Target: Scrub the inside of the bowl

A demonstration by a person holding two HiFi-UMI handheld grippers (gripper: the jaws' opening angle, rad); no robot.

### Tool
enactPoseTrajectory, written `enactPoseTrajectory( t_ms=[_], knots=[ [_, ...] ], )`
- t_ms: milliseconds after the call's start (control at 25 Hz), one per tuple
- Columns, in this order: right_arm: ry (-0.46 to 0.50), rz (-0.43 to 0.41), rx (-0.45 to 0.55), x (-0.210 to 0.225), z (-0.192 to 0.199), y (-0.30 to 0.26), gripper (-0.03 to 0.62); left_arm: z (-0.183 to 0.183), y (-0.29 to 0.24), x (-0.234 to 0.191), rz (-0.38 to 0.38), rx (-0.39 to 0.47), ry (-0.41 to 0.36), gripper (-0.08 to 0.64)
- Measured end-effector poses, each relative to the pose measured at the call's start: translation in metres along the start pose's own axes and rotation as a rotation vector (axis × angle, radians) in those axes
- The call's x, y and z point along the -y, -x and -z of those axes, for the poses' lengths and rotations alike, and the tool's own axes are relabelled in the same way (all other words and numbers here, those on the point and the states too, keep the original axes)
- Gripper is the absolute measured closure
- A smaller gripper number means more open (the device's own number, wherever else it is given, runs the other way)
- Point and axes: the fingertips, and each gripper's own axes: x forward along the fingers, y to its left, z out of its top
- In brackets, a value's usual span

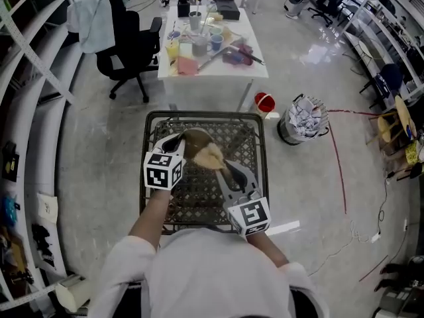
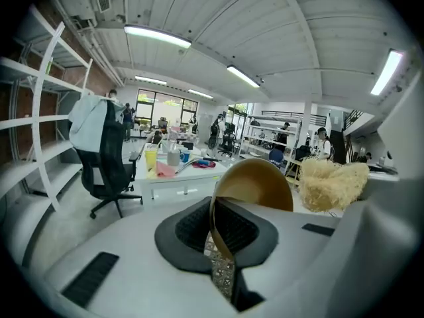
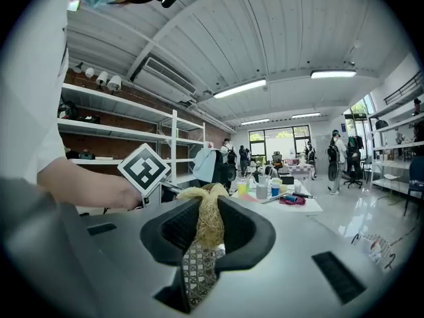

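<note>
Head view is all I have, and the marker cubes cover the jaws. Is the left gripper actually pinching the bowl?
Observer: Yes. The left gripper view shows the left gripper shut on the bowl, with the bowl's rim running edge-on between the dark pads.
Operator: And the right one, what's in it?
Observer: The right gripper view shows the right gripper shut on the scrubber. The scrubber is a pale, fibrous wad pinched between the pads, with its top sticking out past them.
</note>
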Motion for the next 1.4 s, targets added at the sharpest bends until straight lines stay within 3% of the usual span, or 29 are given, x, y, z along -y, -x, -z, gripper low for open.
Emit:
enactPoseTrajectory(
  t_ms=[560,920,1160,1280,1400],
  knots=[
    [0.158,-0.041,-0.014,-0.031,-0.013,-0.011,0.503,-0.009,0.041,0.023,0.004,0.034,-0.14,0.522],
    [0.305,0.079,-0.131,-0.014,0.0,-0.008,0.504,-0.016,0.05,0.036,0.025,0.057,-0.145,0.52],
    [0.288,0.01,-0.214,-0.034,0.019,-0.014,0.505,-0.016,0.05,0.043,0.034,0.062,-0.164,0.522],
    [0.308,-0.027,-0.207,-0.047,0.014,-0.022,0.505,-0.011,0.051,0.047,0.043,0.049,-0.17,0.522],
    [0.344,-0.009,-0.188,-0.047,0.003,-0.027,0.505,-0.009,0.053,0.046,0.044,0.05,-0.164,0.522]
  ],
)
